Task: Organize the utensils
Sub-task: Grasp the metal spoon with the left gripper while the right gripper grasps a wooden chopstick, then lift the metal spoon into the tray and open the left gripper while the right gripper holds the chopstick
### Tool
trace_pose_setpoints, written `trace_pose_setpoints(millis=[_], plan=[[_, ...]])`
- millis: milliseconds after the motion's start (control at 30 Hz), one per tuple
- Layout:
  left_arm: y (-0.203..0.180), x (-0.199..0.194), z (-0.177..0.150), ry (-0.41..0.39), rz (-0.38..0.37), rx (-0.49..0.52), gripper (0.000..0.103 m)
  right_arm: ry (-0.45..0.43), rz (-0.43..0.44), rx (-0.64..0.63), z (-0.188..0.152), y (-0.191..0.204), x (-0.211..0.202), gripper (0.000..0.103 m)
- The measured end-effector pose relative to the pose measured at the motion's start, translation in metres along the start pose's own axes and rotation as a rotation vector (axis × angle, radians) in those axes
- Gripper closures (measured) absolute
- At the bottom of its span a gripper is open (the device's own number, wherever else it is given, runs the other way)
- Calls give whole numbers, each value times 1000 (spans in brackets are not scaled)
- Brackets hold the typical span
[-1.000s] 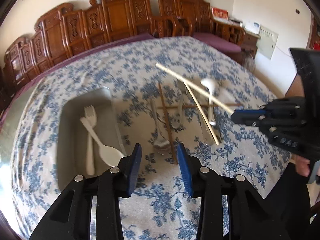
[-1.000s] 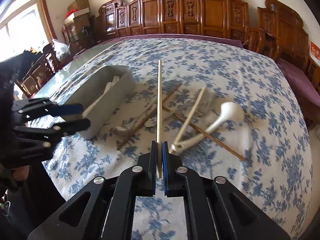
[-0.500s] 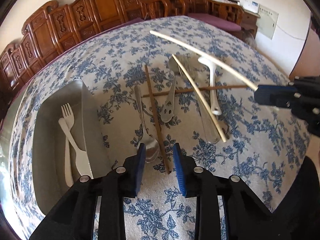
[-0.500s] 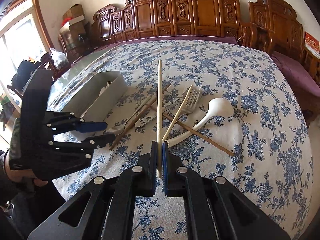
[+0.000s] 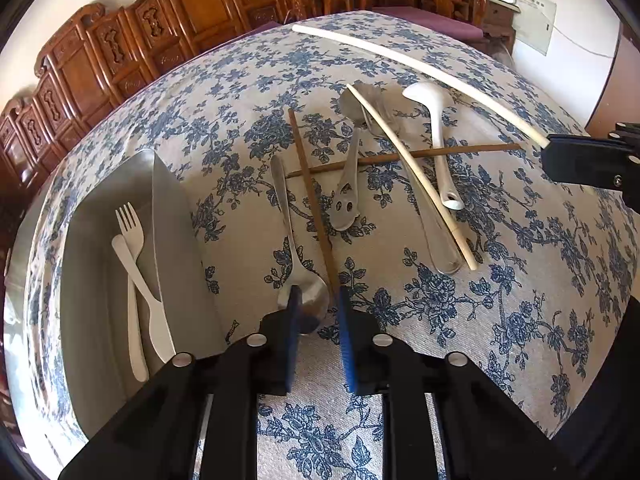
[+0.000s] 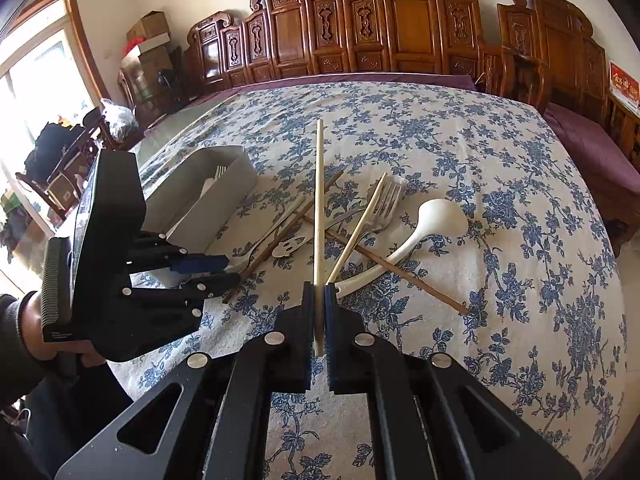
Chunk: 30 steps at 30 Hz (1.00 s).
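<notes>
My right gripper [image 6: 319, 300] is shut on a cream chopstick [image 6: 318, 200] and holds it above the table; it also shows in the left wrist view [image 5: 420, 66]. My left gripper [image 5: 318, 300] is open, its jaws either side of a metal spoon's bowl [image 5: 306, 294] and the near end of a brown chopstick [image 5: 312, 204]. A second cream chopstick [image 5: 412, 172], a second brown chopstick [image 5: 404, 156], a metal fork [image 6: 384, 204], a white ladle spoon [image 5: 436, 136] and a small metal spoon [image 5: 348, 184] lie crossed on the tablecloth.
A grey utensil tray [image 5: 176, 216] at the left holds a white plastic fork [image 5: 132, 240] and a white plastic spoon [image 5: 148, 304]. Carved wooden chairs [image 6: 400, 28] ring the far side of the round table. Boxes [image 6: 148, 40] stand by the window.
My left gripper has moved forward and down to the metal spoon's bowl and narrowed a little. My right gripper still holds the cream chopstick in the air.
</notes>
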<state>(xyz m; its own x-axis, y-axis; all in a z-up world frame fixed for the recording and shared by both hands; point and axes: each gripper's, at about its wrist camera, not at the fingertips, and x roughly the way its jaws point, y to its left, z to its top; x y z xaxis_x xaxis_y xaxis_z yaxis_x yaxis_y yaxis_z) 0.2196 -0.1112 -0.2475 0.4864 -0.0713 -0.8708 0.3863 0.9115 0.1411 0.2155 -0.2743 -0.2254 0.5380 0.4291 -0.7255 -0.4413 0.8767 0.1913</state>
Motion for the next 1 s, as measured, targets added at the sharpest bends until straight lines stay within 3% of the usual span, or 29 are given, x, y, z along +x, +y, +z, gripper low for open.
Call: trace_pose_setpoints(millis=[267, 1000], plan=[[2, -2, 1, -9, -2, 8, 102, 6, 3, -12, 0, 4, 1, 97], [0, -76, 15, -208, -98, -37, 103, 6, -20, -12, -2, 7, 1, 97]])
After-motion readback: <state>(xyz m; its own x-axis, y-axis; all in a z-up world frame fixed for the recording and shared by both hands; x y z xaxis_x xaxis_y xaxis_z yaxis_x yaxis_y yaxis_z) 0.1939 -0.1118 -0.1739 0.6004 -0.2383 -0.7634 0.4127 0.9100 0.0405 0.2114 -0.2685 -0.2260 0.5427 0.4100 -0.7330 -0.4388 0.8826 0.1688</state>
